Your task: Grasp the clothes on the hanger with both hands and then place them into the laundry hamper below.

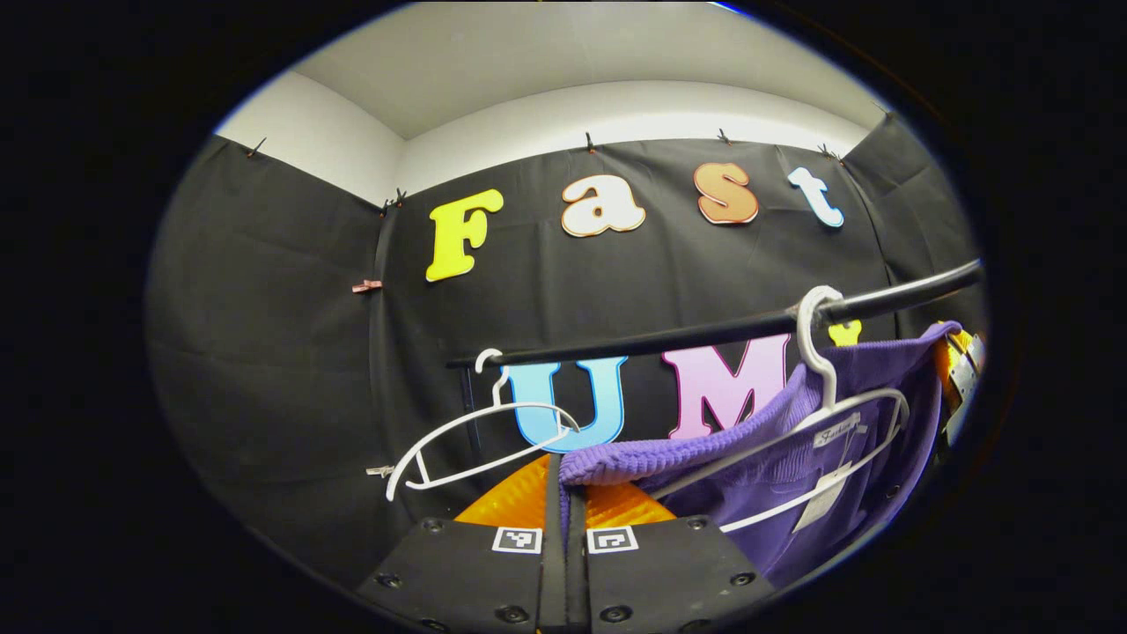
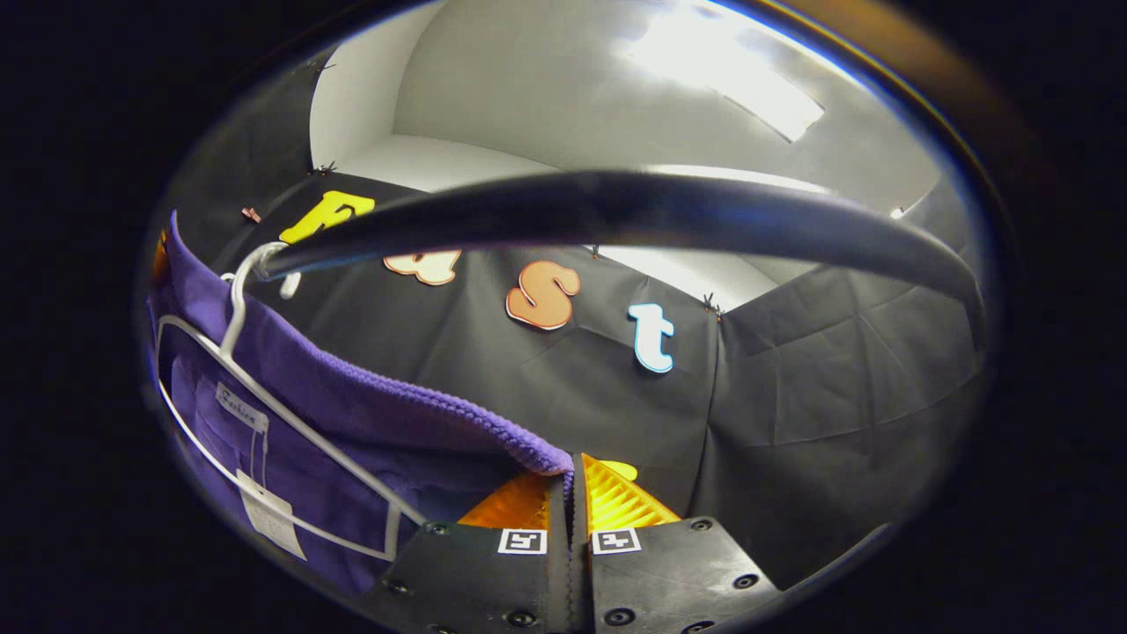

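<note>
At the rail (image 1: pixel 704 333), the purple garment (image 1: pixel 792 458) hangs on a white hanger (image 1: pixel 823 352) whose hook sits over the bar. A second white hanger (image 1: pixel 475 445), bare, hangs further along the same rail.

Left gripper (image 1: pixel 563 493): fingers closed to a narrow slit, with the ribbed purple edge of the garment running into the gap between them. It appears pinched there.

Right gripper (image 2: pixel 570 493): fingers likewise drawn nearly together, the ribbed hem of the purple garment (image 2: pixel 370 414) ending right at the slit. The white hanger (image 2: pixel 238 308) and its paper tags (image 2: pixel 264 519) lie to one side, the rail (image 2: pixel 616 211) passing close overhead.

Assessment: the two-handed grasp looks accomplished, one grip at each end of the ribbed edge. The garment is not yet off the hanger, whose frame is still threaded through the cloth. Remaining, by my judgement: draw the garment free of the hanger, lower it and release it into the hamper. I can report nothing on the hamper's position.
</note>
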A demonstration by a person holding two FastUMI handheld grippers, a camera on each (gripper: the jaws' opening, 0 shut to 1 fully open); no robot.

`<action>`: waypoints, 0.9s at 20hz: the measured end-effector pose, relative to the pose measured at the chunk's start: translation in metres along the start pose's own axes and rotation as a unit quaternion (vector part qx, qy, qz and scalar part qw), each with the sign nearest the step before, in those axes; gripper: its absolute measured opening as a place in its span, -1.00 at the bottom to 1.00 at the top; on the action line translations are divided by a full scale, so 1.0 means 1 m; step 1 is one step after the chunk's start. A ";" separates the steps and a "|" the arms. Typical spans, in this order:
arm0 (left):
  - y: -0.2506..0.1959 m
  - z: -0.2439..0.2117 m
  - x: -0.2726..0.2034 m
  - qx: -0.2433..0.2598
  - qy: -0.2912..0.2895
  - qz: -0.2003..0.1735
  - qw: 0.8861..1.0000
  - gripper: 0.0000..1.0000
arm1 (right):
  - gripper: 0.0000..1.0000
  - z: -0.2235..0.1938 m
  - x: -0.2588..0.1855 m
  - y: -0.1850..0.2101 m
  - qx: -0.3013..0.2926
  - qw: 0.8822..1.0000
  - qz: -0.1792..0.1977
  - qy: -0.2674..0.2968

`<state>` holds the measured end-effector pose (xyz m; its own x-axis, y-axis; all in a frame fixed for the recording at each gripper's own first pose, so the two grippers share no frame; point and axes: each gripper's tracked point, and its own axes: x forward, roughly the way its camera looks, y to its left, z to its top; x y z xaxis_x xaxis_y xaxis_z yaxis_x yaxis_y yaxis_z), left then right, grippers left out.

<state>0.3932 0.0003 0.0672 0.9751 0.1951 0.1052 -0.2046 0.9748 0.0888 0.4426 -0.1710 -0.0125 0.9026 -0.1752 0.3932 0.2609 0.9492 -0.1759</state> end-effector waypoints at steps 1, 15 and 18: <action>-0.001 0.008 0.001 -0.002 -0.009 0.001 1.000 -0.91 | -0.92 -0.005 0.003 0.002 -0.003 1.000 -0.001 0.002; 0.003 -0.058 0.013 0.031 0.057 0.005 0.998 -0.91 | -0.99 -0.157 -0.065 0.083 0.004 0.982 0.094 0.161; 0.032 -0.085 0.006 0.033 0.082 0.031 0.996 -0.92 | -0.84 -0.150 -0.104 0.105 0.033 0.976 0.122 0.180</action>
<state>0.3999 0.0423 -0.0134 0.9600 0.2754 -0.0510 -0.2650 0.9521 0.1523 0.4274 -0.0927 -0.2074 0.9999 -0.0115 0.0030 0.0118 0.9867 -0.1623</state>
